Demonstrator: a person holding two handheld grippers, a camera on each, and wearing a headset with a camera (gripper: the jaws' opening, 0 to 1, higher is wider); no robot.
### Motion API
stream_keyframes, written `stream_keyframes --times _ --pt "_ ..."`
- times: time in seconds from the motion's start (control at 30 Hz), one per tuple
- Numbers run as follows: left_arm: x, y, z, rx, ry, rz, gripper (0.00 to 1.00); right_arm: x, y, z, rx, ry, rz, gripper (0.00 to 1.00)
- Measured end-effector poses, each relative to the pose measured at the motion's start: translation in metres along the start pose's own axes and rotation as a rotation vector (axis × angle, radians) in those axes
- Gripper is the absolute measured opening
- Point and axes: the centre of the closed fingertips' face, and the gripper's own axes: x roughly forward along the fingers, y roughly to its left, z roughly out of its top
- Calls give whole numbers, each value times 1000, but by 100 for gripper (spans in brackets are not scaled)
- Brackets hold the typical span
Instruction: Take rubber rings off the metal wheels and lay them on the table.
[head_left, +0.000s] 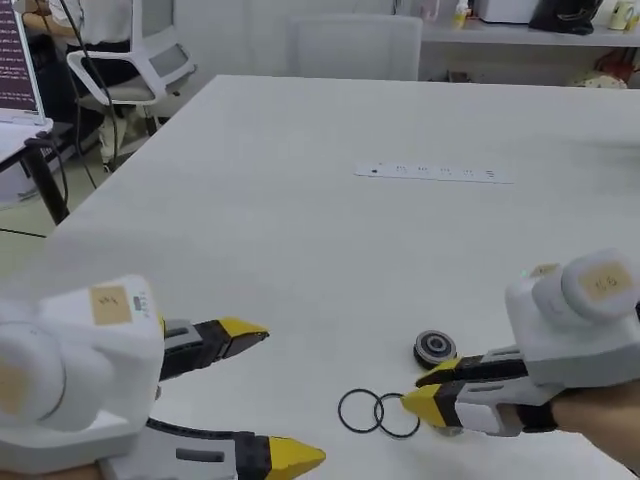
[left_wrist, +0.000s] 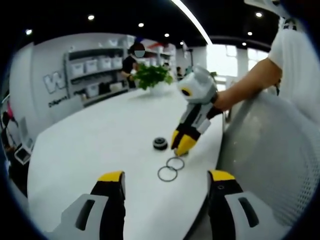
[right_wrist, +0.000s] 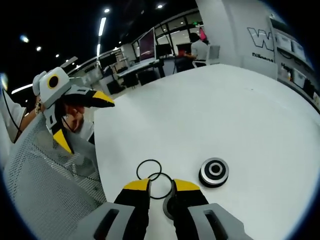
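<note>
The wheel (right_wrist: 214, 172) lay just right of my right gripper (right_wrist: 161, 186), jaws near-shut, grip unclear; my left gripper (left_wrist: 166, 175) gaped, farther off.

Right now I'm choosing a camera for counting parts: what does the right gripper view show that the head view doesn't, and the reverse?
The right gripper view adds a second wheel lodged between the right claw's jaws, apparently gripped. The head view adds the right claw from outside, its tip lowered beside the rings, and the table's far edge. Both share two overlapping rubber rings lying on the table, the loose wheel beside them, and the left claw, open and apart from everything.
</note>
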Motion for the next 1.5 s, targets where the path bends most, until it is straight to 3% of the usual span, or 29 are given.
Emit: stream_keyframes --times 0.1,0.2,0.33,0.5,0.6,0.67,0.8,0.9,1.0,1.03,1.13,1.2,1.3,1.33,1.4,1.5 --pt "-1 0 3 -11 -17 3 68 -3 -2 4 -3 -8 0 15" --pt "0 -3 7 -45 -36 -15 69 -9 -7 17 8 -49 -11 15" --pt "0 -3 7 -35 -35 -9 69 -17 -13 34 -16 -100 -26 16" --pt "-1 -2 10 -37 -45 -4 69 -26 -27 55 34 -182 -42 16" --pt "0 -4 12 -37 -53 -14 70 -31 -34 64 29 -205 -63 17" --pt "0 -8 19 -38 -73 -40 71 -34 -40 68 9 -201 -80 17" --pt "-2 -8 32 -2 -66 -60 73 -38 -48 76 -3 -230 -91 26" --pt "-4 0 48 70 -62 -52 75 -41 -54 76 4 -245 -97 27" --pt "-3 12 70 127 -89 -51 75 -45 -61 74 30 -280 -95 26" --pt "-1 17 72 145 -88 -48 76 -47 -63 73 42 -291 -96 25" --pt "7 34 77 204 -27 -24 76 -52 -70 66 52 -293 -112 24" --pt "13 37 89 236 -48 -33 75 -52 -73 61 58 -287 -114 22" --pt "24 41 104 230 -55 -52 72 -50 -81 51 44 -254 -144 22" --pt "26 41 105 232 -54 -55 70 -50 -82 51 42 -253 -147 21" --pt "35 38 119 292 -71 -75 70 -50 -83 50 42 -256 -144 22" --pt "51 34 138 311 -100 -102 71 -47 -84 45 29 -239 -147 21"
